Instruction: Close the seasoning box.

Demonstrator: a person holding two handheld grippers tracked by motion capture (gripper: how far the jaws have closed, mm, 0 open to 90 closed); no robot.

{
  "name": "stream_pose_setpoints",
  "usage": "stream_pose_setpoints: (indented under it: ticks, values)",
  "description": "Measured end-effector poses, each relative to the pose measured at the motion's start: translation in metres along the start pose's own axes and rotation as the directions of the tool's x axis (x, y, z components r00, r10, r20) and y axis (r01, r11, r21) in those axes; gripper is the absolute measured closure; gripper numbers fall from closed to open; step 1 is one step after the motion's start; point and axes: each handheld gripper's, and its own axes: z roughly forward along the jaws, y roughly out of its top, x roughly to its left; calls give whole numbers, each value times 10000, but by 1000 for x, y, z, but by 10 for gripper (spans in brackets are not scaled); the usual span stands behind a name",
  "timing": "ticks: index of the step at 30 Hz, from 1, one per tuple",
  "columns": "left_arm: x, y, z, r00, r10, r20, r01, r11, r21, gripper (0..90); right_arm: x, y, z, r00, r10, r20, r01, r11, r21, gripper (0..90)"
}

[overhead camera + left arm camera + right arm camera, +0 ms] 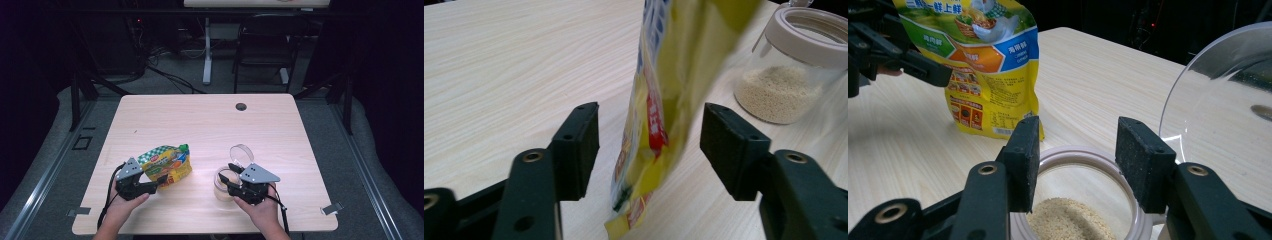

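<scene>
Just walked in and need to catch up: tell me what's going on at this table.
A person works at a wooden table with a gripper in each hand. The left gripper has its jaws open on either side of a yellow seasoning pouch, the pads not pressing on it. The right gripper hangs open above a clear jar partly filled with pale granules, its hinged lid flipped up.

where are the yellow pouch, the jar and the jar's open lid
yellow pouch [167, 164], high view, middle of its printed front
jar [780, 95], left gripper view, clear wall over the granules
open lid [1228, 90], right gripper view, clear disc
</scene>
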Motion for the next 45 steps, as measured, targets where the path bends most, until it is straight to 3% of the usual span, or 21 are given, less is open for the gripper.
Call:
stream_pose_setpoints:
  ticks: [2, 11, 19, 25, 28, 32, 38, 41, 45]
  values:
    - [-1, -2, -3, 10000, 99, 9, -99, 9999, 33, 407, 0, 0, 0, 10000, 60, -57, -60, 10000, -26, 523]
    - [1, -5, -16, 9995, -278, -123, 276, 9994, -221, 377, 0, 3, -1, 9998, -23, -176, 25, 9999, 101, 495]
    - [-2, -11, -21, 9994, 21, -353, -24, 10000, -81, 393, 2, 8, -2, 9985, -247, -485, 269, 9986, 454, 458]
    - [-6, -12, -27, 9992, -72, -406, 61, 9996, -279, 410, 0, 11, -5, 9985, -32, -540, 55, 9991, 425, 431]
    - [-4, -14, -28, 9991, -328, -250, 317, 9986, -428, 410, -2, 13, -7, 9987, 94, -494, -74, 9992, 402, 425]
    - [-2, -15, -25, 9984, -457, -320, 446, 9984, -346, 423, -6, 16, -11, 9983, 185, -551, -164, 9991, 384, 419]
    - [1, -15, -23, 9972, -624, -403, 614, 9977, -274, 480, -7, 19, -14, 9969, 236, -755, -214, 9993, 300, 431]
    - [2, -16, -23, 9962, -643, -583, 632, 9978, -200, 481, -7, 20, -15, 9988, 106, -479, -81, 9986, 518, 447]
    - [5, -16, -24, 9942, -799, -727, 783, 9966, -245, 479, -8, 22, -17, 9981, 287, -546, -254, 9979, 602, 510]
